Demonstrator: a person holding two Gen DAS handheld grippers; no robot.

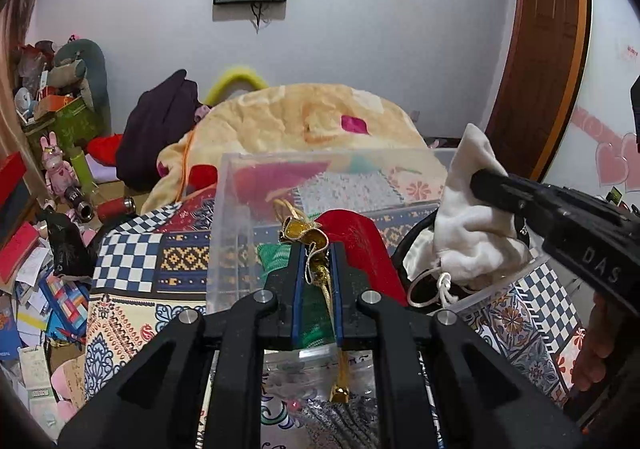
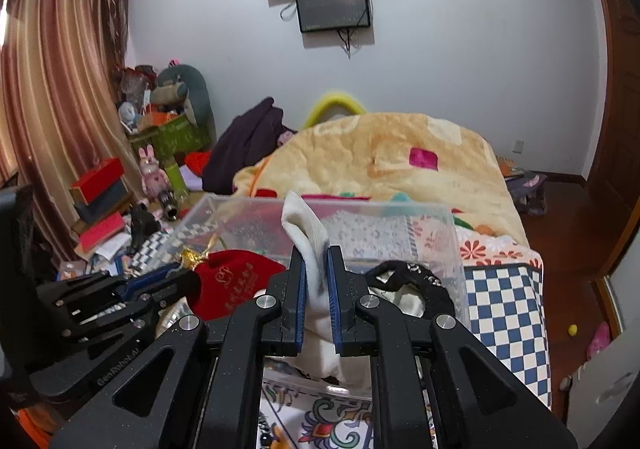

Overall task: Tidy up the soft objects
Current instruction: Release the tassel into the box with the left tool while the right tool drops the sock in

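Holding two soft pouches above the bed, we see each gripper clamped on one of them. Our left gripper [image 1: 318, 249] is closed on the gold drawstring [image 1: 316, 269] of a red velvet pouch [image 1: 362, 245]; the cord runs between the blue pads and its gold end piece hangs below the fingers. The red pouch itself lies just to the right of the fingertips, and in the right wrist view it shows as a red velvet pouch [image 2: 236, 283] with gold lettering, beside the left gripper [image 2: 176, 281].

Our right gripper [image 2: 316, 249] is pressed together on a white cloth pouch [image 2: 308, 245]. The cloth stands up above the fingertips and continues down between the pads. From the left wrist view the right gripper [image 1: 480, 181] enters from the right side, and the white cloth pouch [image 1: 468, 225] hangs from it, with its white drawstring [image 1: 436, 289] looped below.

Both pouches are over or just in front of a clear plastic box [image 1: 228, 209], which stands on the patterned bedspread [image 1: 132, 261]. We cannot tell if the pouches touch the box. A black ring-shaped item [image 2: 416, 285] lies near the right side of the clear plastic box [image 2: 448, 217], under the white pouch. Behind the box there is a yellow blanket [image 2: 380, 157] on the bed.
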